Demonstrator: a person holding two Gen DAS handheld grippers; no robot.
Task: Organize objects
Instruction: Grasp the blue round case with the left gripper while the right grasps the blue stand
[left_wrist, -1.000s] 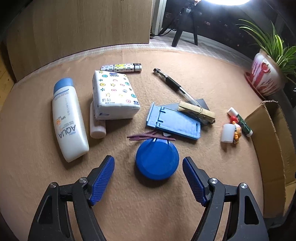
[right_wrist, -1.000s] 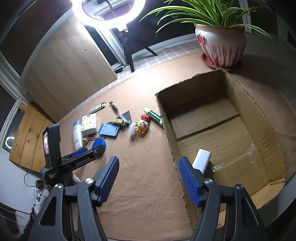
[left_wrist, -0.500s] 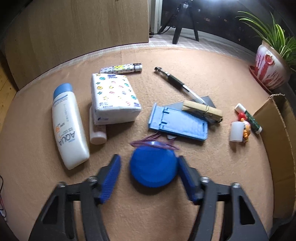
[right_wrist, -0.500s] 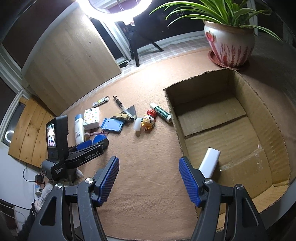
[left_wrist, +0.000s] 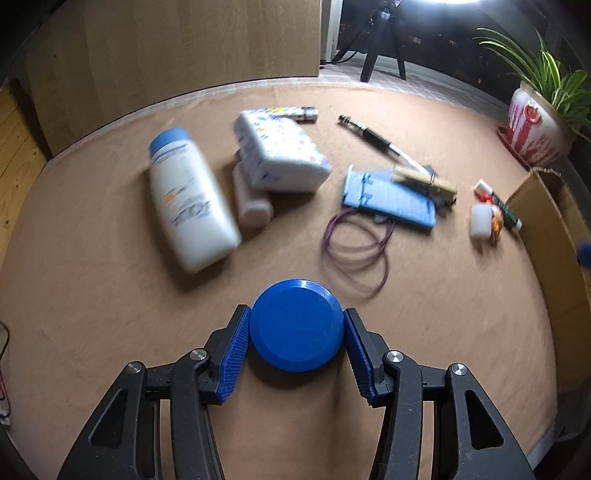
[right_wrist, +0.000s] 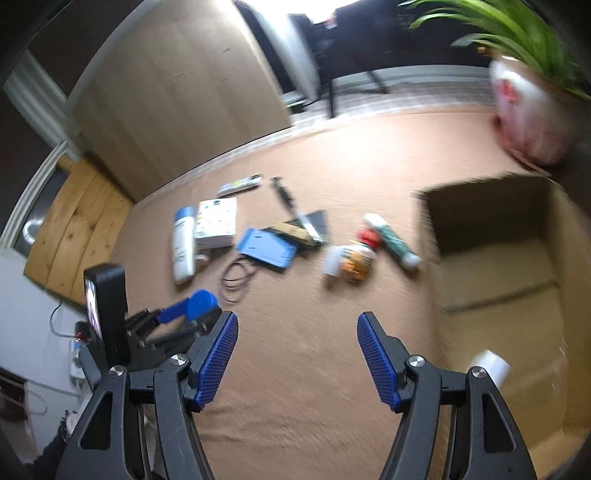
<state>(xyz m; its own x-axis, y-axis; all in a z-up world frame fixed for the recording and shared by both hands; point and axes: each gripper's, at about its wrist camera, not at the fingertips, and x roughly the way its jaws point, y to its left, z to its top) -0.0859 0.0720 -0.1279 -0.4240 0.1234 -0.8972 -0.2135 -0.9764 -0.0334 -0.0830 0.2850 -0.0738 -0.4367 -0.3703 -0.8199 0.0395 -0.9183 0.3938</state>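
My left gripper (left_wrist: 297, 314) is shut on a round blue case (left_wrist: 297, 328), with both blue pads pressed against its sides, just above the brown table cover. In the right wrist view the same case (right_wrist: 201, 302) shows in the left gripper (right_wrist: 184, 310) at lower left. My right gripper (right_wrist: 297, 321) is open and holds nothing; it hangs over bare cover, left of the cardboard box (right_wrist: 495, 280). A small white block (right_wrist: 489, 365) lies inside the box.
Beyond the case lie purple rubber bands (left_wrist: 356, 247), a white bottle (left_wrist: 188, 199), a tissue pack (left_wrist: 280, 151), a blue stand (left_wrist: 388, 199), a wooden peg (left_wrist: 424, 179), a pen (left_wrist: 380, 142) and a small toy (left_wrist: 487, 221). A potted plant (left_wrist: 535, 136) stands far right.
The left jaws closed onto the blue case and drew it back towards me, uncovering the purple bands. The right gripper swung left, away from the box, and stayed open.
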